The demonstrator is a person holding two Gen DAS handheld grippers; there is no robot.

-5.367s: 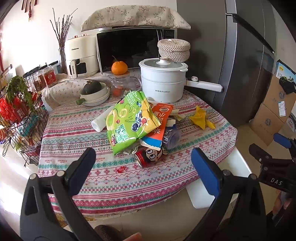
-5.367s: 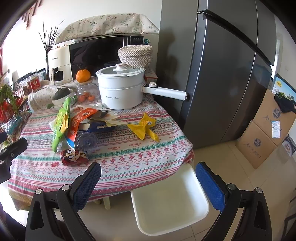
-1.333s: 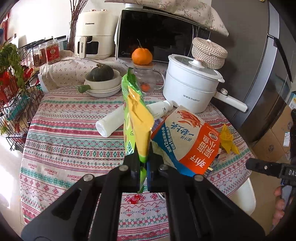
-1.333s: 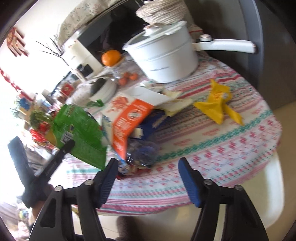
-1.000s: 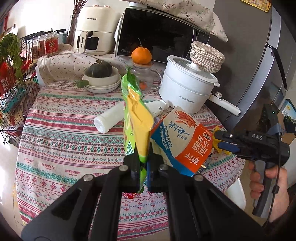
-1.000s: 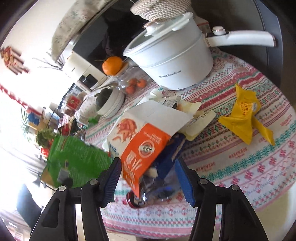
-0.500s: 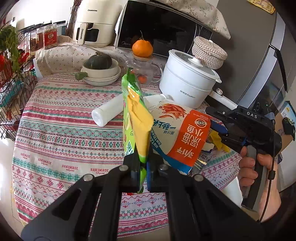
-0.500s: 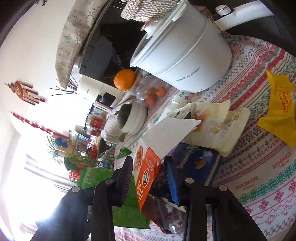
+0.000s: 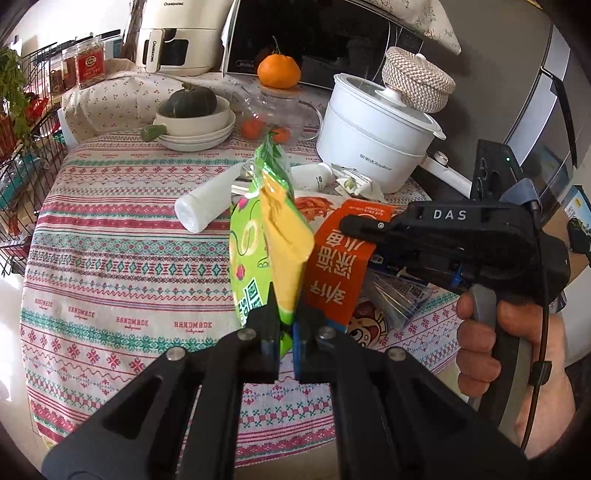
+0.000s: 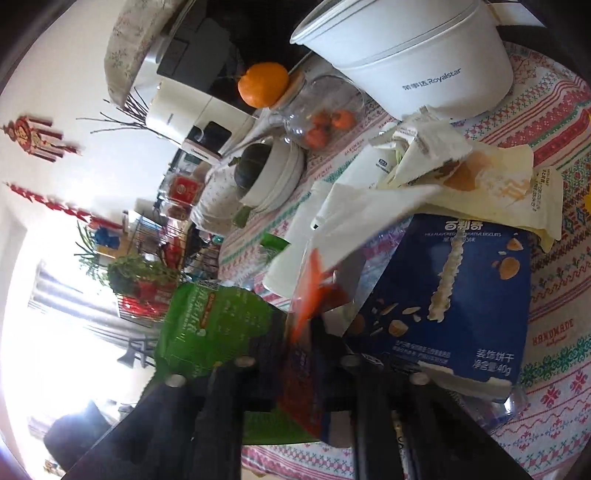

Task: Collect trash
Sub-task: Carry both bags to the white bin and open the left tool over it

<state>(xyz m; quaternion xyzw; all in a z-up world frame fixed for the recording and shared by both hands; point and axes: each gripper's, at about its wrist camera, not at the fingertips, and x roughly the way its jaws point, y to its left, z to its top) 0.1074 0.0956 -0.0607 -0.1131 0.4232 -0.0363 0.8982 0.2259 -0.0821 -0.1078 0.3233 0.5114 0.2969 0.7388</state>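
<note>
Green snack bag (image 9: 258, 236) clenched edge-on in left tongs (image 9: 286, 332); right tongs (image 10: 312, 354) pinch orange packet (image 9: 338, 266), blurred.

You can read "DAS" on the black right gripper (image 9: 456, 236), "Royalstar" on the white electric pot (image 9: 373, 147), and "HANDMADE" repeated across the striped patterned tablecloth (image 9: 110, 258). The cream air fryer (image 9: 173, 35) says "CHANGHONG", the black microwave (image 9: 314, 37) "Midea", and the dark blue biscuit box (image 10: 454, 295) "40g".

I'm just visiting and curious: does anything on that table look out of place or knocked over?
Yes. A white bottle lies tipped on its side on the tablecloth, and empty snack wrappers, including a blue biscuit packet, sit piled beside the white pot.
</note>
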